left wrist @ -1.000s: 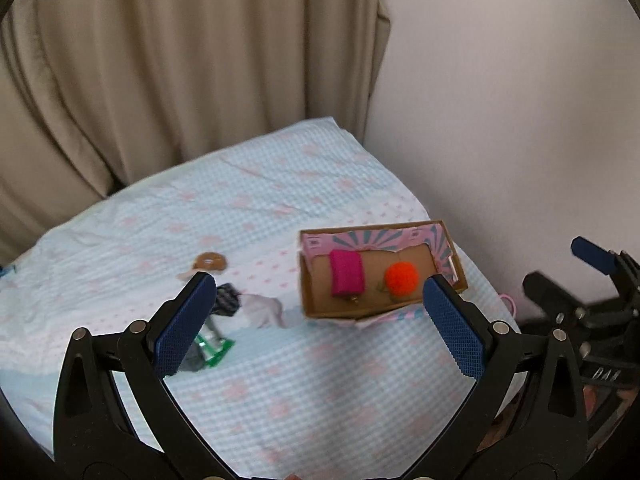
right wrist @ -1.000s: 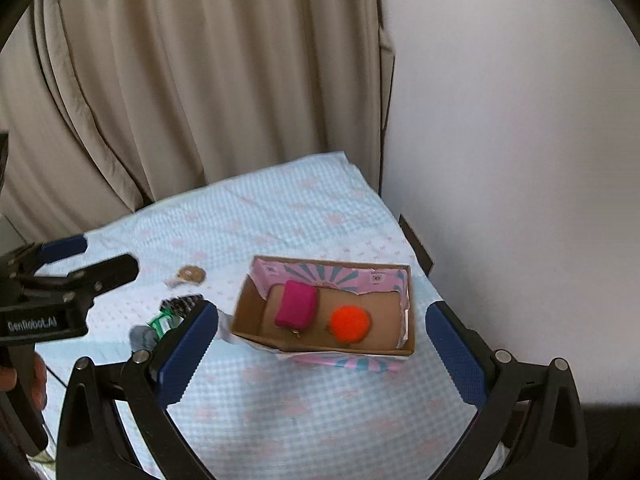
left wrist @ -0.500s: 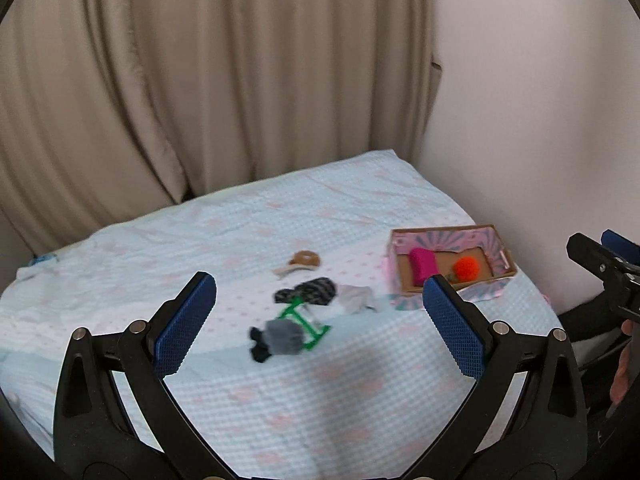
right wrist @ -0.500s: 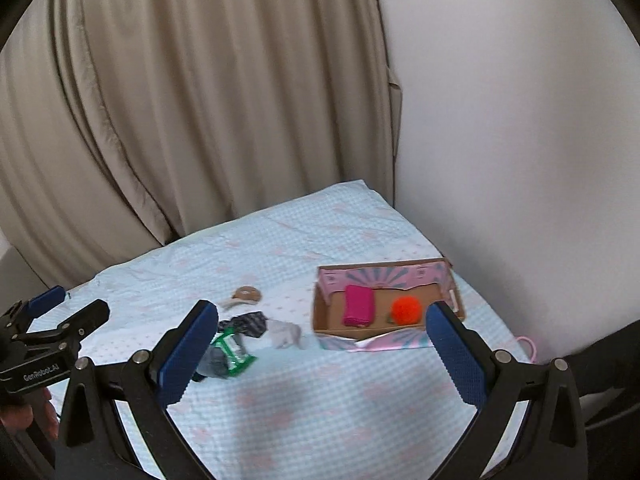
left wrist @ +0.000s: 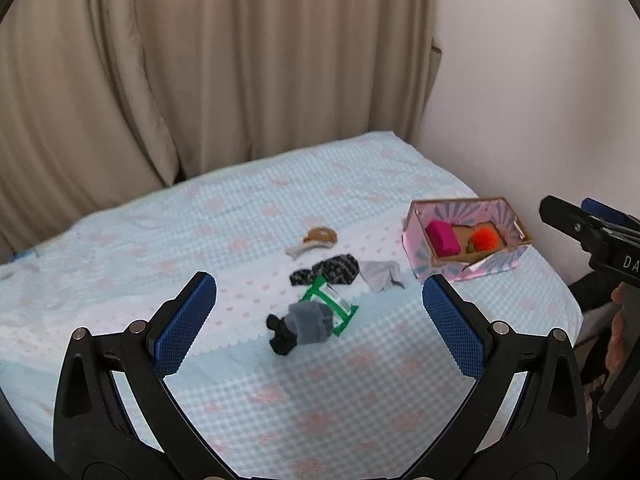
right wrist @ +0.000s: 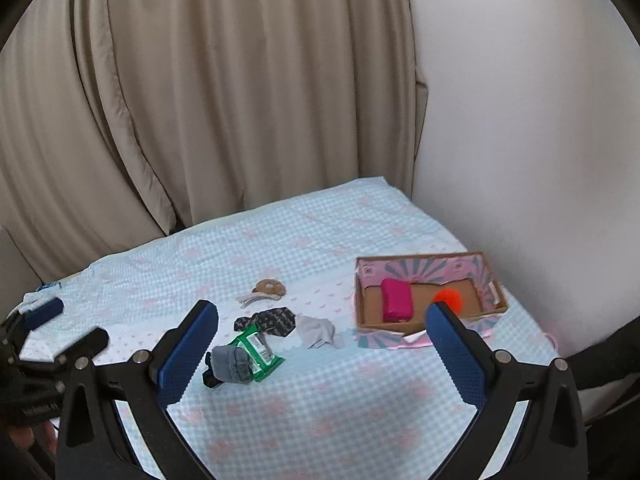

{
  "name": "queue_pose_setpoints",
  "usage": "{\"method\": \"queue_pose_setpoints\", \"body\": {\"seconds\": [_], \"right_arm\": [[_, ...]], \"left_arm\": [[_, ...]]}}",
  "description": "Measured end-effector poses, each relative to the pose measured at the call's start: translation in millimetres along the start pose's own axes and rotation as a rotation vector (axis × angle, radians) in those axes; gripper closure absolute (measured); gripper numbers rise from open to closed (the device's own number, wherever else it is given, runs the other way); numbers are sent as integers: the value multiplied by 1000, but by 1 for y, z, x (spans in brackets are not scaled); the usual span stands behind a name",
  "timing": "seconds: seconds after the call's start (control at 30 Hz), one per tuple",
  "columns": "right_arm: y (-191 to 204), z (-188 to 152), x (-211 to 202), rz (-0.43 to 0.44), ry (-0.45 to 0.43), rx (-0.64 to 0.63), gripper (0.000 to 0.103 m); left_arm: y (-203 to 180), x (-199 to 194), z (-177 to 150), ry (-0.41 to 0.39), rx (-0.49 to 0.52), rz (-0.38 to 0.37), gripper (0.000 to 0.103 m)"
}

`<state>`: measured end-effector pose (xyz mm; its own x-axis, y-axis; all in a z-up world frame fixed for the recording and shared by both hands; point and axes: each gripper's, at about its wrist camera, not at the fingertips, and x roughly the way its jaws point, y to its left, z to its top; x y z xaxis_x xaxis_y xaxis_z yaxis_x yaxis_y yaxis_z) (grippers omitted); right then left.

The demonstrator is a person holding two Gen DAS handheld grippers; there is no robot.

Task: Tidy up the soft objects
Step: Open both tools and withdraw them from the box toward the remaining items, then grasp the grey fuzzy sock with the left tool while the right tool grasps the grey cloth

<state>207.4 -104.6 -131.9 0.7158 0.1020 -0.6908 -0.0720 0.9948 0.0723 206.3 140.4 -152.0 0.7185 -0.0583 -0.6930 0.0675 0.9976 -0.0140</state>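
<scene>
A pink cardboard box (left wrist: 508, 216) (right wrist: 362, 280) sits at the bed's right side and holds a magenta pouch (left wrist: 442, 237) (right wrist: 395, 299) and an orange pompom (left wrist: 485, 238) (right wrist: 450, 298). Mid-bed lies a cluster: a grey and black sock (left wrist: 306, 322) (right wrist: 230, 364) on a green packet (left wrist: 340, 312) (right wrist: 262, 350), a dark patterned cloth (left wrist: 332, 268) (right wrist: 272, 320), a pale grey cloth (left wrist: 380, 276) (right wrist: 318, 330) and a brown scrunchie (left wrist: 320, 235) (right wrist: 269, 286). My left gripper (left wrist: 319, 334) and right gripper (right wrist: 322, 352) hover open and empty, well back from the cluster.
The bed carries a light blue checked sheet (left wrist: 360, 380) (right wrist: 340, 408). Beige curtains (left wrist: 200, 60) hang behind it and a white wall (right wrist: 520, 120) stands at the right. The other gripper shows at each view's edge, with a hand (left wrist: 618, 344) on it.
Both grippers have pulled back and up from the box, so the whole bed and the cluster now show. Both stay open. Nothing on the bed has moved.
</scene>
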Motion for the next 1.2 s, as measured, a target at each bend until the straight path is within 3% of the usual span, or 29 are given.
{"method": "queue_pose_setpoints", "body": {"seconds": [0.3,0.67,0.87,1.1,1.2], "right_arm": [[28,-36,77,-20,57,-52,0],[32,-97,204,-39,135,-75,0],[24,-126,267,-60,164,-47,0],[20,-149,342,-91,216,-83,18],[18,-152,364,-91,221,-96,24]], "left_arm": [[16,88,-46,60,-14,-21,0],[30,223,-102,151,-50,-1,3],[26,267,-125,178,-31,14,5],[20,302,-141,173,5,35,6],[22,314,-143,184,-5,40,15]]}}
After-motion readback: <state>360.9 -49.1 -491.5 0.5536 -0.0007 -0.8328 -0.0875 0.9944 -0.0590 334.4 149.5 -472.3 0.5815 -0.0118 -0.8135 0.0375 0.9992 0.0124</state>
